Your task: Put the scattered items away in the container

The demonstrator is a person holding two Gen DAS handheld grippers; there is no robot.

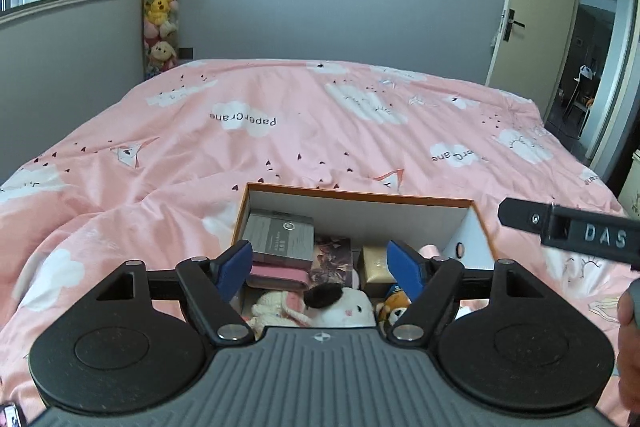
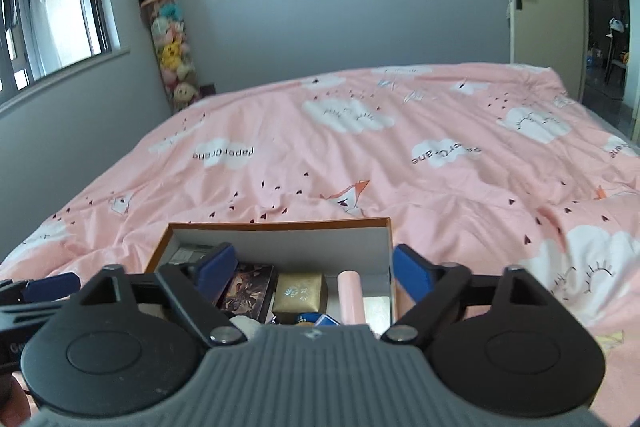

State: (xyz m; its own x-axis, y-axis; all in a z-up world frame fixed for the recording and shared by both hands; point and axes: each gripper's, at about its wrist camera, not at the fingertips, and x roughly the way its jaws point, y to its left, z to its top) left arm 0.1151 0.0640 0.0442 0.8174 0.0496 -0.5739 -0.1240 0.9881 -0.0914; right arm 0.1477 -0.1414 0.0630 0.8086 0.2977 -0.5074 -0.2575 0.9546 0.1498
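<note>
An orange-rimmed cardboard box (image 1: 360,195) lies on the pink bed. In it I see a grey box (image 1: 280,233), a pink case (image 1: 276,277), a dark picture card (image 1: 332,259), a gold box (image 1: 374,263), a white plush rabbit (image 1: 340,309) and a brown plush (image 1: 396,307). My left gripper (image 1: 326,267) is open and empty just above the box. In the right wrist view the same box (image 2: 280,225) holds the gold box (image 2: 300,291), the card (image 2: 248,287) and a pink tube (image 2: 351,295). My right gripper (image 2: 314,275) is open and empty over it.
The pink cloud-print duvet (image 1: 300,131) covers the whole bed. A tall tube of plush toys (image 1: 160,11) stands in the far left corner. An open door (image 1: 520,7) is at the right. The right gripper's arm (image 1: 572,231) reaches in at the right of the left wrist view.
</note>
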